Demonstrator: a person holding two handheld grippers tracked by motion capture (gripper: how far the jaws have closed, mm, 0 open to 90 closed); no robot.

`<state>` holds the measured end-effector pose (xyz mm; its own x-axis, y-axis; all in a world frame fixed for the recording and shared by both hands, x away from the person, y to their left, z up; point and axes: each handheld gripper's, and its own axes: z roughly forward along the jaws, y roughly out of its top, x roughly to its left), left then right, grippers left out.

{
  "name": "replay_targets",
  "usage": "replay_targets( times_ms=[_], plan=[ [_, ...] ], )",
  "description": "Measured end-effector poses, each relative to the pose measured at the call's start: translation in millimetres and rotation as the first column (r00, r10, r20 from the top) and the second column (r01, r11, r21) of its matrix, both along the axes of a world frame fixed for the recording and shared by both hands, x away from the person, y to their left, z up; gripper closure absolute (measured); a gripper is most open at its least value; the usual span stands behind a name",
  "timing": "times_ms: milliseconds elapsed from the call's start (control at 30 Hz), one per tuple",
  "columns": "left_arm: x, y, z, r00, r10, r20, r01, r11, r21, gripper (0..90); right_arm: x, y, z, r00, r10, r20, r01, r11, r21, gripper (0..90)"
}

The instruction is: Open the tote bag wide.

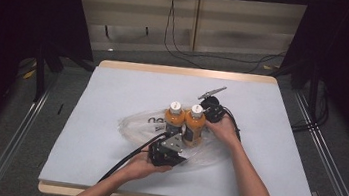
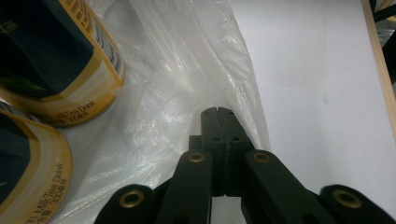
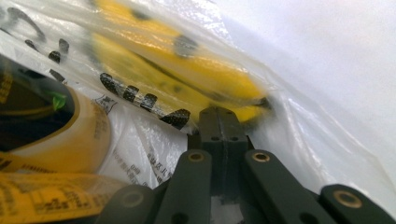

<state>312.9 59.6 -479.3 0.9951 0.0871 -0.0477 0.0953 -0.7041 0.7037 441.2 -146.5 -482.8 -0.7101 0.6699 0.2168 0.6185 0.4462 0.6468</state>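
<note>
Two orange milk-tea bottles with white caps, one [image 1: 174, 118] beside the other [image 1: 195, 124], stand upright on a crumpled clear plastic bag [image 1: 135, 123] at the table's middle. My left gripper [image 1: 180, 154] sits at the bag's near side and is shut on a fold of the plastic bag [image 2: 187, 74], with both bottles [image 2: 51, 60] close on its left. Just right of the bottles, my right gripper [image 1: 206, 122] is shut on the printed bag film [image 3: 140, 154]. Beyond those jaws a blurred yellow shape [image 3: 187, 70] shows through the plastic, and a bottle [image 3: 46, 126] stands at their left.
A pale blue-grey mat [image 1: 113, 85] covers the wooden table, whose edge [image 1: 185, 72] shows at the back. Black cables [image 1: 127, 158] trail from the grippers toward the front edge. More cables [image 1: 207, 57] lie on the floor behind, between dark curtains.
</note>
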Motion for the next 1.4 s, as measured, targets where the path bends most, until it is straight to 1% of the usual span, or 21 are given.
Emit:
replay_targets(
  times_ms=[200,267,333,400,500,533,567,633,667,700,733,767,833,967,1033,1100,1133,1200,1233,1300,1400],
  plan=[
    [-1.8,-0.3,-0.2,1.0000,-0.001,0.007,0.001,1.0000,-0.005,90.0,5.3,0.3,-1.8,0.9997,-0.020,-0.011,0.021,0.999,0.025,90.0],
    [-2.1,0.5,-0.1,1.0000,-0.006,-0.001,0.006,1.0000,-0.002,90.0,7.5,1.7,-0.8,0.9996,-0.023,-0.019,0.023,1.000,0.016,90.0],
    [-2.1,1.1,-0.6,0.9999,-0.010,-0.009,0.010,0.9999,-0.011,90.0,11.0,4.9,1.0,0.9998,-0.015,-0.017,0.015,1.000,-0.009,90.0],
    [-2.7,0.9,-0.3,0.9998,-0.020,-0.008,0.020,0.9997,-0.010,90.0,14.1,7.4,1.3,0.9999,-0.010,-0.008,0.010,1.000,-0.019,90.0],
    [-2.9,0.9,-0.2,0.9996,-0.026,-0.011,0.026,0.9996,-0.010,90.0,17.9,6.9,1.0,0.9995,-0.018,-0.026,0.018,1.000,-0.006,90.0],
    [-3.7,0.9,0.2,0.9997,-0.024,-0.008,0.024,0.9997,-0.002,90.0,19.3,7.7,1.3,0.9996,-0.018,-0.023,0.017,1.000,-0.013,90.0],
    [-4.8,0.5,-0.2,0.9998,-0.020,-0.011,0.020,0.9998,-0.011,90.0,19.7,9.4,2.6,0.9991,-0.026,-0.032,0.025,0.999,-0.027,90.0],
    [-5.9,0.5,0.9,0.9993,-0.034,-0.013,0.034,0.9994,0.002,90.0,22.0,12.5,3.6,0.9995,-0.018,-0.024,0.017,0.999,-0.045,90.0],
    [-6.4,0.4,1.1,0.9991,-0.039,-0.015,0.039,0.9992,0.007,90.0,23.3,13.2,3.7,0.9996,-0.016,-0.022,0.015,0.999,-0.048,90.0],
    [-7.3,-0.2,0.0,0.9989,-0.043,-0.017,0.043,0.9990,-0.012,90.0,24.1,13.2,3.6,0.9994,-0.021,-0.028,0.020,0.999,-0.046,90.0],
    [-7.5,-0.2,0.6,0.9987,-0.048,-0.016,0.048,0.9989,-0.004,90.0,25.2,12.8,3.5,0.9991,-0.023,-0.034,0.021,0.999,-0.040,90.0],
    [-7.2,-0.2,1.9,0.9985,-0.054,-0.013,0.054,0.9984,0.014,90.0,26.5,12.6,2.9,0.9993,-0.021,-0.029,0.020,0.999,-0.036,90.0],
    [-7.9,-0.9,0.2,0.9984,-0.054,-0.017,0.054,0.9985,-0.010,90.0,28.0,13.3,3.1,0.9991,-0.028,-0.031,0.027,0.999,-0.040,90.0],
    [-9.4,-1.5,1.0,0.9980,-0.060,-0.018,0.060,0.9982,-0.002,90.0,30.4,15.5,3.3,0.9991,-0.034,-0.025,0.033,0.998,-0.045,90.0],
    [-11.2,-2.1,0.5,0.9978,-0.063,-0.020,0.063,0.9980,-0.009,90.0,32.3,15.3,3.1,0.9992,-0.033,-0.023,0.032,0.999,-0.044,90.0],
    [-12.2,-2.3,1.5,0.9976,-0.069,-0.013,0.069,0.9976,0.002,90.0,33.9,16.0,3.4,0.9986,-0.043,-0.031,0.041,0.998,-0.047,90.0],
    [-12.4,-2.3,1.1,0.9977,-0.066,-0.015,0.066,0.9978,-0.003,90.0,34.8,16.2,3.3,0.9989,-0.041,-0.023,0.039,0.998,-0.050,90.0],
    [-12.4,-1.8,2.1,0.9978,-0.064,-0.019,0.064,0.9979,0.011,90.0,35.3,17.1,3.2,0.9987,-0.047,-0.021,0.046,0.998,-0.051,90.0],
    [-13.3,-2.4,0.9,0.9980,-0.060,-0.021,0.060,0.9982,-0.007,90.0,36.0,17.2,2.9,0.9987,-0.048,-0.014,0.047,0.998,-0.051,90.0],
    [-13.9,-2.7,1.6,0.9972,-0.072,-0.019,0.072,0.9974,0.001,90.0,37.2,17.6,2.6,0.9985,-0.054,-0.005,0.054,0.997,-0.051,90.0],
    [-15.7,-2.7,1.1,0.9976,-0.065,-0.021,0.065,0.9979,-0.007,90.0,38.5,19.6,3.2,0.9977,-0.067,0.003,0.067,0.996,-0.066,90.0]
  ],
)
